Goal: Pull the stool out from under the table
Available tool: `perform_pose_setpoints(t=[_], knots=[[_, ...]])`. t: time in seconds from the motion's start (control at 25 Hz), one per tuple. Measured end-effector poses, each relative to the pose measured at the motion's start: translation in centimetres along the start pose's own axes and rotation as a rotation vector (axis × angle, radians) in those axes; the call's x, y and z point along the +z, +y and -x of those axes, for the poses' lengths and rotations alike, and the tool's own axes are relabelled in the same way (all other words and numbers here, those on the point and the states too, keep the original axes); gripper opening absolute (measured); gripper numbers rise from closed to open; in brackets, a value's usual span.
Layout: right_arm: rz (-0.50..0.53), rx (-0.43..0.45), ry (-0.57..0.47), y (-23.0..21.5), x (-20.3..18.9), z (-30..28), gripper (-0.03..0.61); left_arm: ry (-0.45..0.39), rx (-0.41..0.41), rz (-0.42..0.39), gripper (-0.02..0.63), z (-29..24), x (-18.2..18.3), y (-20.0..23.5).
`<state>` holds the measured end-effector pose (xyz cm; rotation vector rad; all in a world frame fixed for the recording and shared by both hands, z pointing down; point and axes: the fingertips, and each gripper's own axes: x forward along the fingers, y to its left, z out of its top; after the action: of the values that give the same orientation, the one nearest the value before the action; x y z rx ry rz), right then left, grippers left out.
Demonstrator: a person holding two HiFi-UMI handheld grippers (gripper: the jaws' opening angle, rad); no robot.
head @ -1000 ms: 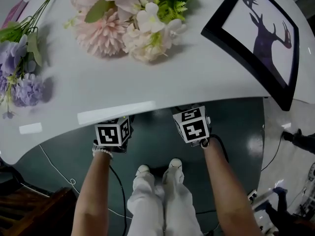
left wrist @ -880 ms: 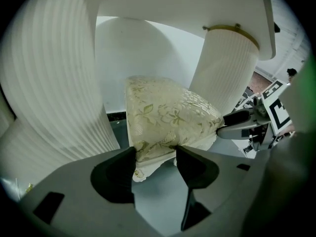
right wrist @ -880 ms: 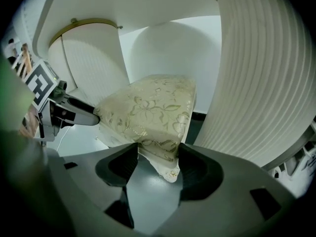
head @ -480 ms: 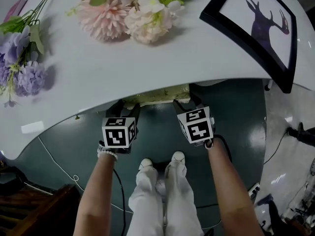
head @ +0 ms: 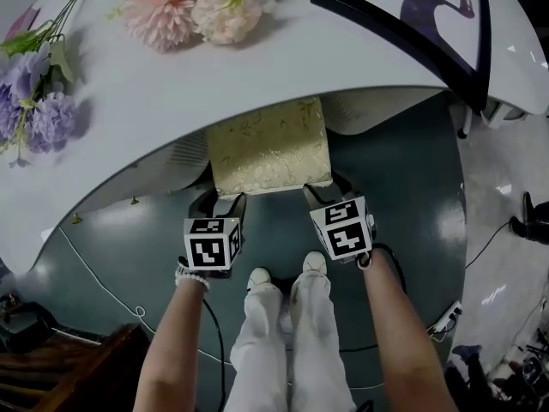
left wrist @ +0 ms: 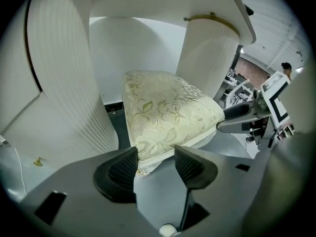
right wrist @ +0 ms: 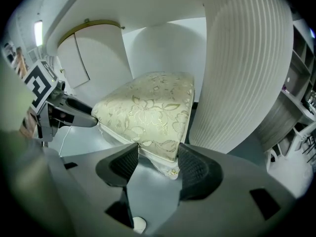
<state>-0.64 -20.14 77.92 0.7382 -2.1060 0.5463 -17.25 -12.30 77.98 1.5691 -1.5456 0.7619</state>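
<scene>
The stool (head: 268,148) has a cream, flower-patterned cushion and stands half out from under the white table (head: 257,67). My left gripper (head: 223,204) holds its near left corner and my right gripper (head: 330,191) its near right corner. In the left gripper view the cushion (left wrist: 168,107) has its corner between the pads of the left gripper (left wrist: 155,164), whose jaws have just been closing on it. In the right gripper view the other corner of the cushion (right wrist: 148,107) sits between the pads of the right gripper (right wrist: 157,164), which have also closed slightly.
White ribbed table pedestals (left wrist: 64,83) (right wrist: 242,68) flank the stool. Pink flowers (head: 193,7), purple flowers (head: 39,110) and a framed deer picture (head: 412,15) lie on the table. The person's shoes (head: 287,273) stand just behind the grippers. Cables (head: 103,290) trail on the floor; dark wooden furniture (head: 77,376) is at lower left.
The stool has slid out from under the table's edge toward the person. Both grippers have moved back with it toward the feet.
</scene>
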Motion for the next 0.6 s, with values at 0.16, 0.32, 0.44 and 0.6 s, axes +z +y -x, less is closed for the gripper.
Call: perform_pose_setpoints(t=[0.16, 0.32, 0.44, 0.6], knots=[[-0.021, -0.012, 0.013, 0.4, -1.7, 1.2, 0.268, 0.018, -0.009, -0.022, 0.242, 0.7, -1.4, -1.0], [-0.041, -0.024, 0.024, 0.9, -3.6, 2.5, 0.267, 0.039, -0.021, -0.051, 0.232, 1.5, -3.1, -2.1], [-0.059, -0.038, 0.031, 1.2, -5.0, 3.4, 0.267, 0.055, -0.029, -0.071, 0.225, 2.1, -4.3, -2.9], [-0.065, -0.054, 0.043, 1.4, -6.0, 4.1, 0.264, 0.061, -0.034, -0.085, 0.207, 2.7, -5.6, -3.6]])
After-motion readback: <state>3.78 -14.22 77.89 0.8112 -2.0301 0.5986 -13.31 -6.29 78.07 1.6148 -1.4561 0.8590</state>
